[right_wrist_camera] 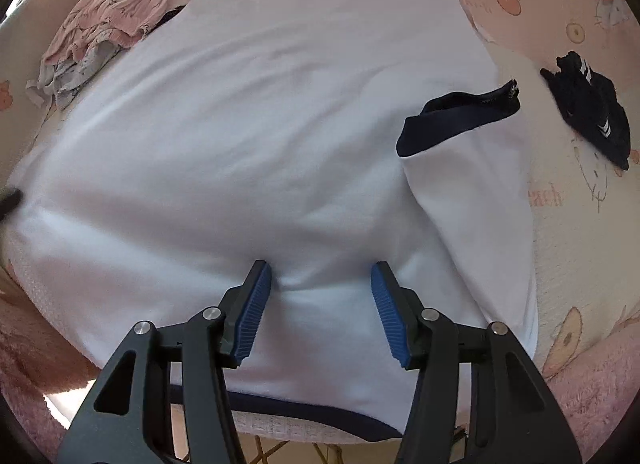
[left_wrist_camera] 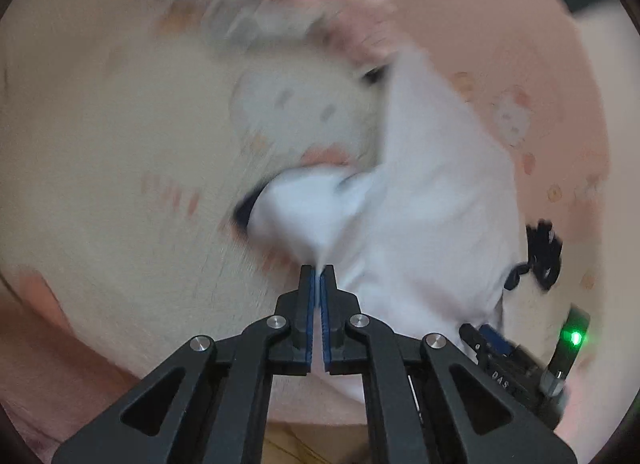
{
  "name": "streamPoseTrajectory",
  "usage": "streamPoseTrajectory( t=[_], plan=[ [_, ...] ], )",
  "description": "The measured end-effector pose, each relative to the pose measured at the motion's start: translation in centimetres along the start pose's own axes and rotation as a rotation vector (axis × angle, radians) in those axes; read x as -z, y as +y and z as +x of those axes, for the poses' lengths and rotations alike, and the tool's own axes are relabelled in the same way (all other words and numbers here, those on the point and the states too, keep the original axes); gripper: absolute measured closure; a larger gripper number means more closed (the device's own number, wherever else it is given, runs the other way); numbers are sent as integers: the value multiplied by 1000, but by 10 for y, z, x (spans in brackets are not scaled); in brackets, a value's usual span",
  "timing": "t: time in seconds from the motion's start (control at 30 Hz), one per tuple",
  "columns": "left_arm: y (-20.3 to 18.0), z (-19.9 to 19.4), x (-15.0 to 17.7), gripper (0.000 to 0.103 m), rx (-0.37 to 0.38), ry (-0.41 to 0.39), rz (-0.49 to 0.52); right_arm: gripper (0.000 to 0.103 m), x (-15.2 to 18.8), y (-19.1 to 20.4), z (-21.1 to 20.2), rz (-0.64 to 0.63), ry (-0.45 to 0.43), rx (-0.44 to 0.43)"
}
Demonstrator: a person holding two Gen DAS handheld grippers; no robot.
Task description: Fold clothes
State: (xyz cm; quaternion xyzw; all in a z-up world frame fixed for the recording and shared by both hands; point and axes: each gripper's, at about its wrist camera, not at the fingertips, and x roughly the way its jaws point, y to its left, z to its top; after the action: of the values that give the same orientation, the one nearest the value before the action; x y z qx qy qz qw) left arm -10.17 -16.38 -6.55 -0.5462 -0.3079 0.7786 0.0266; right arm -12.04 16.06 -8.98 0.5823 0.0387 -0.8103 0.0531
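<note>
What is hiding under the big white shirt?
Under the white shirt you can see a pink cartoon-cat sheet sticking out around it. A pink garment pokes out at its far corner. Anything else beneath is covered.

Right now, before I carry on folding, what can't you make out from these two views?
- Left wrist view: motion blur smears the white T-shirt with navy trim, so the fold line is unreadable.
- Left wrist view: the left gripper pinches white cloth, but how many layers is unclear.
- Right wrist view: the shirt's near hem is hidden behind the right gripper.
- Right wrist view: the crumpled dark garment is too bunched to identify.
</note>
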Motion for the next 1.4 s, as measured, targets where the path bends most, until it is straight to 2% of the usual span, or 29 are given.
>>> streamPoseTrajectory(
  t=[0.03, 0.07, 0.1, 0.17, 0.2, 0.27, 0.33, 0.37, 0.4, 0.43, 0.47, 0.57, 0.7, 0.8, 0.9, 0.93, 0.97, 1.0, 1.03, 1.07, 1.1, 1.17, 1.23, 1.3, 1.33, 1.4],
  plan=[
    [10, -2, -1, 96, 23, -11, -54, 47, -1, -2, 1, 6, 4, -4],
    [17, -10, -3, 88, 37, -50, -94, 47, -3, -4, 1, 16, 9, -10],
    [22, -16, -8, 67, 43, -88, -119, 47, -4, -5, 2, 22, 12, -14],
    [30, -18, -23, 41, 71, -128, -160, 47, -6, -4, 2, 21, 9, -11],
    [33, -16, -30, 41, 85, -127, -177, 47, -7, -3, 3, 19, 7, -8],
    [34, -1, -43, 41, 92, -65, -185, 46, -9, 1, 4, 12, 2, 4],
    [25, 14, -42, 47, 25, -14, -132, 46, -11, 3, 4, 13, 2, 5],
    [17, 18, -39, 60, -12, -6, -88, 46, -13, 3, 4, 20, 3, -1],
    [7, 20, -37, 96, -31, 4, -35, 46, -14, 2, 4, 28, 5, -9],
    [1, 23, -34, 98, -23, 22, -9, 46, -16, 2, 4, 36, 6, -17],
    [-6, 22, -32, 98, -33, 16, 20, 46, -17, 2, 3, 46, 7, -31],
    [-28, -1, -30, 98, -80, -80, 128, 46, -23, 2, 5, 58, 9, -34],
    [-70, -27, -27, 98, 60, -120, 247, 46, -33, 0, 3, 89, 6, -53],
    [-110, -9, -11, 98, 141, -56, 352, 46, -44, -4, -5, 131, -19, -114],
    [-133, 42, 15, 97, 137, 82, 428, 46, -47, -21, -22, 161, -81, -166],
    [-136, 62, 23, 94, 133, 141, 441, 46, -49, -27, -28, 163, -101, -179],
    [-135, 79, 31, 88, 136, 205, 436, 46, -55, -26, -30, 159, -104, -197],
    [-132, 93, 37, 76, 142, 257, 422, 46, -61, -24, -30, 152, -102, -216],
    [-132, 100, 41, 71, 156, 288, 414, 46, -66, -20, -30, 132, -95, -246],
    [-134, 96, 41, 54, 186, 283, 418, 46, -71, -14, -29, 106, -85, -280],
    [-137, 91, 42, 41, 215, 277, 422, 46, -70, -7, -30, 85, -84, -306],
    [-142, 77, 43, 41, 251, 264, 452, 46, -60, 7, -37, 45, -94, -359],
    [-140, 53, 46, 41, 235, 228, 501, 46, -53, 13, -43, 6, -96, -407],
    [-131, 34, 47, 42, 152, 217, 553, 46, -46, 31, -42, -57, -88, -424],
    [-125, 26, 47, 42, 108, 204, 571, 46, -42, 40, -37, -94, -74, -398],
    [-111, 17, 41, 55, 10, 153, 579, 46, -37, 54, -21, -172, -36, -301]
  ],
)
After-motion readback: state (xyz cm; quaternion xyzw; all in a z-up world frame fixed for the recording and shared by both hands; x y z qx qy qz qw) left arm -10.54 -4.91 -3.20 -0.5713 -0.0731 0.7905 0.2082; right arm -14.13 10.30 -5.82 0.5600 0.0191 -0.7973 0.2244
